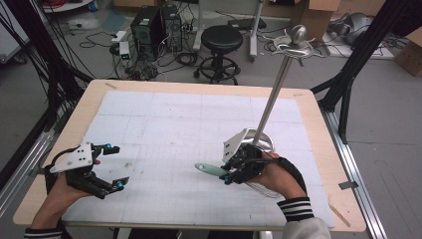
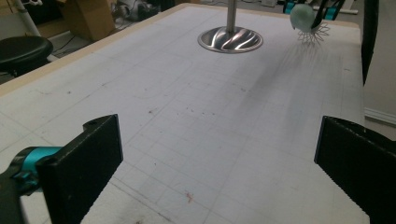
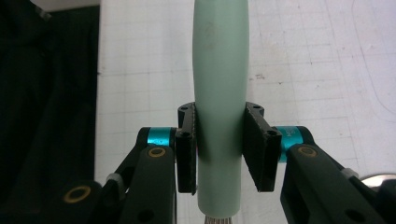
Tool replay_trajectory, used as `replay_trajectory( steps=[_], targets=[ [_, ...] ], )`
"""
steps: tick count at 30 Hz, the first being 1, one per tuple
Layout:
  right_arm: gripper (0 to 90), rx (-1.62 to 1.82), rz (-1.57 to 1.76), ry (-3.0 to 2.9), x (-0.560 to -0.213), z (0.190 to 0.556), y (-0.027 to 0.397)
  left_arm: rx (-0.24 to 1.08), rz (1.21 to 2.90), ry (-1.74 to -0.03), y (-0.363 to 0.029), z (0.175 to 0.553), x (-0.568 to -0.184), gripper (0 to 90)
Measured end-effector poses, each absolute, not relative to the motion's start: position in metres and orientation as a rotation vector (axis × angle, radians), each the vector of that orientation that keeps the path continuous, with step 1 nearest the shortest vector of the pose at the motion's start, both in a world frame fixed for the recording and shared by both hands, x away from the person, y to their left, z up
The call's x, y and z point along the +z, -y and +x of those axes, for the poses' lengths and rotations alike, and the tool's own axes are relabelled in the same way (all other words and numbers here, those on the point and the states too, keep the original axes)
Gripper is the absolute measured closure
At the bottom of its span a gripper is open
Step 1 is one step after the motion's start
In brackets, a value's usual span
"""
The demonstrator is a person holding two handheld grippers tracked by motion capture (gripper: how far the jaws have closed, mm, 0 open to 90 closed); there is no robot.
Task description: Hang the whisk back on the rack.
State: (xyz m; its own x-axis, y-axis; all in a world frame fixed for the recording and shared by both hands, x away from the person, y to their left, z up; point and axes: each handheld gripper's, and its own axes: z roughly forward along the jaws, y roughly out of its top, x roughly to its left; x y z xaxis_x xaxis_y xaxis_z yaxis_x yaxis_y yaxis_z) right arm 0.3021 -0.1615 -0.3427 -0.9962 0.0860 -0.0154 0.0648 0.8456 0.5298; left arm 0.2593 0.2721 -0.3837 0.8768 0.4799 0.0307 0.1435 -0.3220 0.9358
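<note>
Whisk, mint-green handle, is pinched across its grip by the right gripper, with both black pads pressed flat against the handle's sides; the wire loops hang behind the jaws and show in the left gripper view clear of the mat. In the high view the handle points toward the middle of the table, held above the white gridded mat just beside the round steel base of an upright utensil stand. The stand's pole rises to a ring of hooks under a ball finial. The step in hand appears to be carrying the whisk toward those hooks. To do it well, keep the pinch firm and centred on the handle so the smooth grip does not rotate between the pads. Lift high enough to clear the hook ring before moving sideways. Approach the pole from the open side to avoid knocking the stand over. The left gripper rests with jaws spread wide near the mat's left edge, holding nothing, and is well apart from the stand; it could steady the base if needed.
</note>
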Motion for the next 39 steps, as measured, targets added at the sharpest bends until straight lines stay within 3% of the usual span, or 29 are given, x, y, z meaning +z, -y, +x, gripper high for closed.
replay_trajectory(
  steps=[39],
  targets=[
    [68.5, 1.332, 0.184, -2.685, -0.265, 0.282, 0.249, 0.368, 1.921, -0.461, -0.270, 0.260, -0.387, 1.7]
  ],
)
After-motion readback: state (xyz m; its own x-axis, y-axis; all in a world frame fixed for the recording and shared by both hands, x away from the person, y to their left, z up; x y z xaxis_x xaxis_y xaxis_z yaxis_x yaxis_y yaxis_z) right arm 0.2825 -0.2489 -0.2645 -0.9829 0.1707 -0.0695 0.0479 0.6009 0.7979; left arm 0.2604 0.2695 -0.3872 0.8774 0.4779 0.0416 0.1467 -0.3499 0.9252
